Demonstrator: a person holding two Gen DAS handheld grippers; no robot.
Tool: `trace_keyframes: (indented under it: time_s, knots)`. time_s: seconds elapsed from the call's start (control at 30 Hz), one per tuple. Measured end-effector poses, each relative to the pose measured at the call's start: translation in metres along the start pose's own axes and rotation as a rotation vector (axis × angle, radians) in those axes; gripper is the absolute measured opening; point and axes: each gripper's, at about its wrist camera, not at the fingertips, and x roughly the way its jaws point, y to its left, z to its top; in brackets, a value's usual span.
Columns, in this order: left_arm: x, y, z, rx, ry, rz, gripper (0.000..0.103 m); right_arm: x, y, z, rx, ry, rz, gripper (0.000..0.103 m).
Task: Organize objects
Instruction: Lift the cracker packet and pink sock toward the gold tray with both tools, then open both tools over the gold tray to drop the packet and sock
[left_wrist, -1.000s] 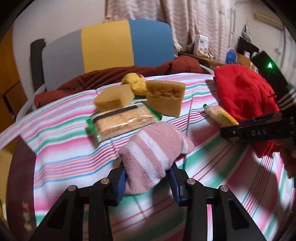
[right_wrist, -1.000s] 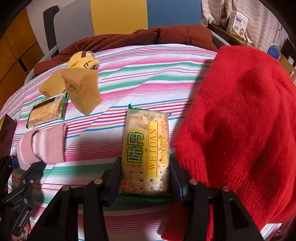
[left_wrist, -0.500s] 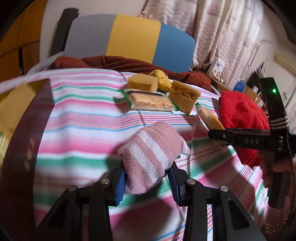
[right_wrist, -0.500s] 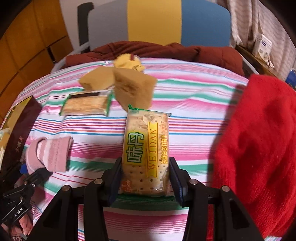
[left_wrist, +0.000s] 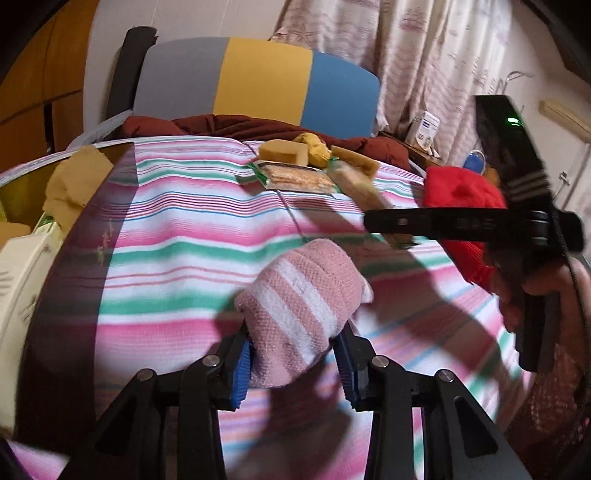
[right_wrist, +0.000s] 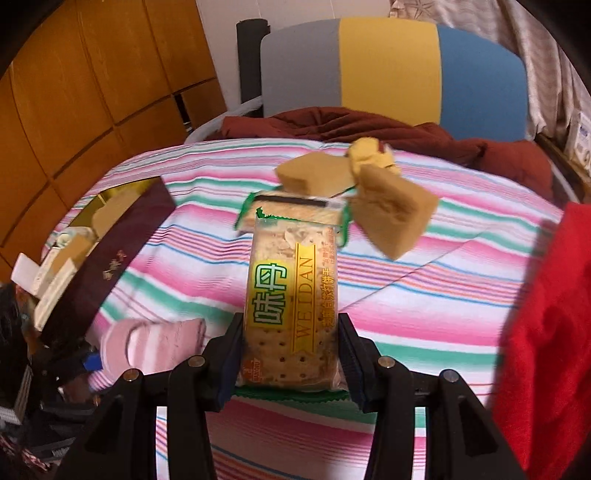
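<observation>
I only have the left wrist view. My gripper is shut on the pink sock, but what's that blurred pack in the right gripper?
Observer: A cracker pack printed WEIDAN, clamped in the right gripper.
Operator: Anything open at the far left? I see only an edge.
Observer: A dark maroon box lies open, pale packets inside.
Operator: And behind the pack?
Observer: A second cracker pack, green-edged, flat on the striped cloth.
</observation>
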Motion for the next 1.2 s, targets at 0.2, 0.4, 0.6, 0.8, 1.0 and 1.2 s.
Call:
trace_keyframes:
  time_s: [0.2,0.4,0.6,0.8,1.0,1.2]
  knots:
    - [-0.035,0.005,0.000,-0.051,-0.049,-0.046,0.040,0.007,0.013,-0.005,-0.041,0.019,0.009,0.048]
    - [-0.074,0.012,0.007,-0.056,-0.104,-0.056,0.040,0.014,0.033,-0.010,-0.111,0.031,0.058,0.048]
    - [-0.098,0.040,0.009,-0.118,-0.133,-0.036,0.040,0.012,0.057,-0.014,-0.174,0.005,0.084,0.048]
    - [-0.117,0.084,0.015,-0.219,-0.170,0.028,0.040,0.005,0.083,-0.005,-0.174,-0.028,0.119,0.048]
    - [-0.138,0.138,0.031,-0.329,-0.239,0.124,0.040,0.009,0.132,0.026,-0.196,-0.041,0.170,0.048]
    - [-0.158,0.201,0.039,-0.460,-0.288,0.248,0.041,0.027,0.196,0.061,-0.305,0.007,0.193,0.048]
